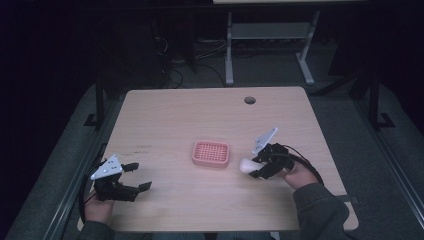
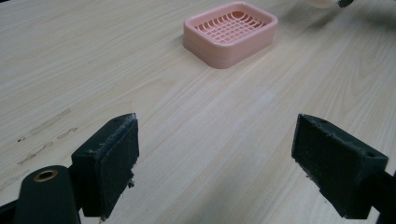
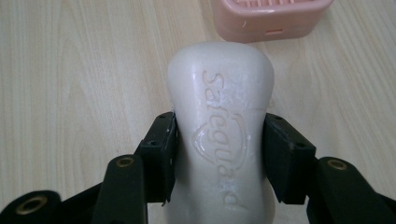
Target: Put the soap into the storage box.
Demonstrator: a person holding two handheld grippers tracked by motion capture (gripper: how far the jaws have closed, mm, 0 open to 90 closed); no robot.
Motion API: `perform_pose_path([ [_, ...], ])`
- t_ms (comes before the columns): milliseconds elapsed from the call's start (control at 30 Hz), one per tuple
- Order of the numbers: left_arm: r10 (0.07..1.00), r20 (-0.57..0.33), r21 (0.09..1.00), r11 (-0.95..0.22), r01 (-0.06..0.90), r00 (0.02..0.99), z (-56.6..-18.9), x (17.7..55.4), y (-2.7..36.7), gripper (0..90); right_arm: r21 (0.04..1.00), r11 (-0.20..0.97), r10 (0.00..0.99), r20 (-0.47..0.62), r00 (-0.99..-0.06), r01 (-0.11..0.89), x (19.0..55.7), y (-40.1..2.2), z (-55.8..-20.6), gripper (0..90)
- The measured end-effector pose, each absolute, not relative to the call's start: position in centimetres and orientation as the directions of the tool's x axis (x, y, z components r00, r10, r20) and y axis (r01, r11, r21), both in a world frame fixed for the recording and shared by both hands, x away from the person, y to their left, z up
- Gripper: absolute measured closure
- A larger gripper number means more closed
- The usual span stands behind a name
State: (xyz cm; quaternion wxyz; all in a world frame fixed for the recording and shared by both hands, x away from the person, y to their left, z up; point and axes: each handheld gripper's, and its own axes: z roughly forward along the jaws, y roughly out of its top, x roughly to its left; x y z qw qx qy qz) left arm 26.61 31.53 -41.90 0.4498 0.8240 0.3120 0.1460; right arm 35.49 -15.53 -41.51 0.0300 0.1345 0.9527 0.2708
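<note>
- Dim room beyond a pale wooden table point(image 1: 165, 115); dark floor, cables and the legs of another desk point(image 1: 305, 60) at 12 o'clock, past the far edge.
- Round cable hole point(image 1: 249, 100) in the tabletop toward 12 o'clock; faint scuff marks point(image 1: 142, 146) at about 9 o'clock from the middle.
- Pink soap dish point(image 1: 211, 153) with a slotted grid floor, sat flat near the table's centre, nothing in it.
- Right gripper point(image 1: 254, 167) at 3 o'clock of the dish, just beside it, clamped on a white bar of soap point(image 1: 246, 164).
- Seen along that gripper: pads pressed on the two long sides of the soap point(image 3: 219, 135), embossed face up, rounded end stuck out toward the dish point(image 3: 271, 21) at 12 o'clock.
- Soap looked lifted clear of the wood, though contact underneath could not be told.
- Left gripper point(image 1: 143, 176) parked at 8 o'clock of the dish, well apart from it, jaws spread wide with bare table between them; the dish point(image 2: 230, 33) lay far ahead at 1 o'clock in its own view.
- Step in hand, as judged: carrying the soap across to the dish.
- Next move would call for bringing the bar over the dish's rim, lining its long side with the dish's long side, lowering it onto the grid, then spreading the jaws.
- Risk, as judged: slick soap could twist in the pads or catch the near rim.
</note>
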Motion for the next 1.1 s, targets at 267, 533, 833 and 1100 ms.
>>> perform_pose_path([
  [267, 0.647, -0.035, 0.833, -0.403, 0.380, 0.762, -41.8, 26.7, 31.8, 14.8, 0.547, 0.807, 0.252, 0.021, -0.968, 0.222, 36.1, -14.3, -41.0, 48.7],
  [533, 0.654, -0.040, 0.838, -0.390, 0.382, 0.755, -41.9, 26.7, 32.0, 14.8, 0.545, 0.814, 0.231, 0.014, -0.973, 0.201, 36.9, -13.1, -40.5, 48.7],
  [833, 0.652, -0.044, 0.838, -0.389, 0.384, 0.757, -41.8, 26.6, 32.0, 14.8, 0.548, 0.811, 0.224, 0.033, -0.974, 0.205, 37.4, -12.5, -40.9, 48.6],
  [1100, 0.652, -0.043, 0.842, -0.384, 0.379, 0.757, -41.7, 26.4, 32.1, 14.8, 0.538, 0.821, 0.212, 0.026, -0.977, 0.192, 38.1, -11.5, -40.2, 48.7],
])
